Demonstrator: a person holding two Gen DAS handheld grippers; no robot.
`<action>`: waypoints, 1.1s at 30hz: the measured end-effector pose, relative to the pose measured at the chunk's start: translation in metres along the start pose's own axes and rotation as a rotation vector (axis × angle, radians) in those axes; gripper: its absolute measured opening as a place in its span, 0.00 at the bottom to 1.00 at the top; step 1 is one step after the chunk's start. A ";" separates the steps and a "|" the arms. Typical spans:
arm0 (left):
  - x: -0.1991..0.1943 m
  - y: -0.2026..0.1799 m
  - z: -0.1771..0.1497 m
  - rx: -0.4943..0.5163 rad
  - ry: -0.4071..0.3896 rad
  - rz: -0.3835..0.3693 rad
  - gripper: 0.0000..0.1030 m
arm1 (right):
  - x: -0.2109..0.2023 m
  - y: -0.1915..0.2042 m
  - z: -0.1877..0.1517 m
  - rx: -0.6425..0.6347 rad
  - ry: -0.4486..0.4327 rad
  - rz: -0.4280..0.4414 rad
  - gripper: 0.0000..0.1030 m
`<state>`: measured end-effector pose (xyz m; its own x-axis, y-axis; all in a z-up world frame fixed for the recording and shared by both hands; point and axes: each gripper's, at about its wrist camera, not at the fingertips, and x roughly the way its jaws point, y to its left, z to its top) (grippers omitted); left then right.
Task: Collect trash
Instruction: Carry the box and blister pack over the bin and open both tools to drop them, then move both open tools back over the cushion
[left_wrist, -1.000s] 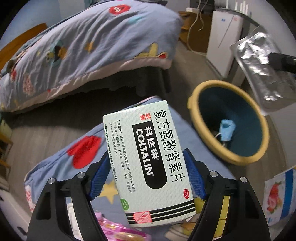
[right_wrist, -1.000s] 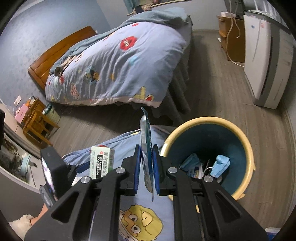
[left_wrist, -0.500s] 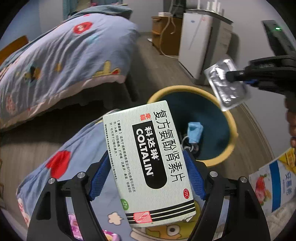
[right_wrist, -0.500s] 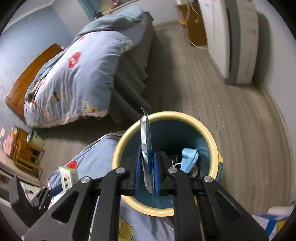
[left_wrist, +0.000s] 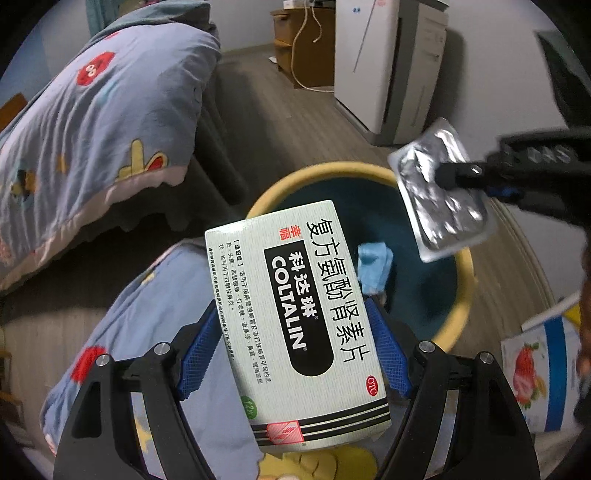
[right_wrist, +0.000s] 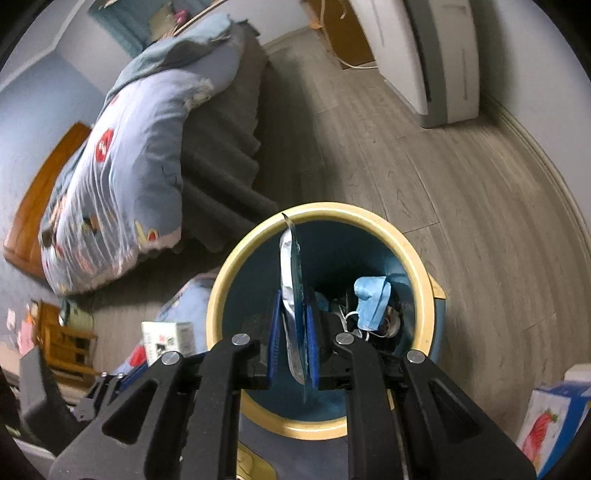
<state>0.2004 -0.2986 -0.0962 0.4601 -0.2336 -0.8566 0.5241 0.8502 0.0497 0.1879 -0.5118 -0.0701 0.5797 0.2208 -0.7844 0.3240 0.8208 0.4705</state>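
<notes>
**Left wrist view: medicine box and blister pack held at the trash bin**

Left wrist view shows the medicine box (left_wrist: 295, 325), white-green with the word COLTALIN on it, pinched between the blue pads of the left gripper (left_wrist: 293, 354). The jaws are spread wide and press on both long sides of the box. The box is tilted, and its upper end covers part of the near rim of the trash bin (left_wrist: 463, 291), which has a yellow rim and a dark blue inside.

The silver blister pack (left_wrist: 441, 192) is held by the right gripper (right_wrist: 291, 345). Its jaws are pressed almost together and pinch the thin pack edge-on between the blue pads. In the right wrist view the pack stands upright just above the open mouth of the bin, on its left half.

Inside the bin lies a crumpled light blue face mask (right_wrist: 371, 301) with some dark things under it that I cannot identify.

Around the bin is a grey wooden floor (right_wrist: 443, 177). A blue quilt with cartoon prints lies just beside the bin (left_wrist: 173, 314), and a bed with similar bedding (left_wrist: 92, 122) is behind it. A white appliance (left_wrist: 388, 62) stands at the wall. A carton with a strawberry picture (left_wrist: 535, 373) is on the right side.
</notes>
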 end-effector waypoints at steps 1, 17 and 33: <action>0.003 0.000 0.005 -0.013 -0.006 0.004 0.75 | -0.001 0.000 0.000 0.003 -0.006 -0.003 0.12; 0.019 0.003 0.017 -0.066 -0.081 0.001 0.84 | 0.005 -0.018 0.006 0.076 -0.019 -0.031 0.19; -0.005 0.027 -0.012 -0.103 -0.086 0.064 0.91 | -0.003 0.009 0.000 0.020 -0.024 -0.048 0.93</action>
<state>0.2041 -0.2686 -0.0968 0.5523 -0.2131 -0.8059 0.4171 0.9077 0.0458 0.1892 -0.5051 -0.0631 0.5808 0.1686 -0.7964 0.3669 0.8191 0.4409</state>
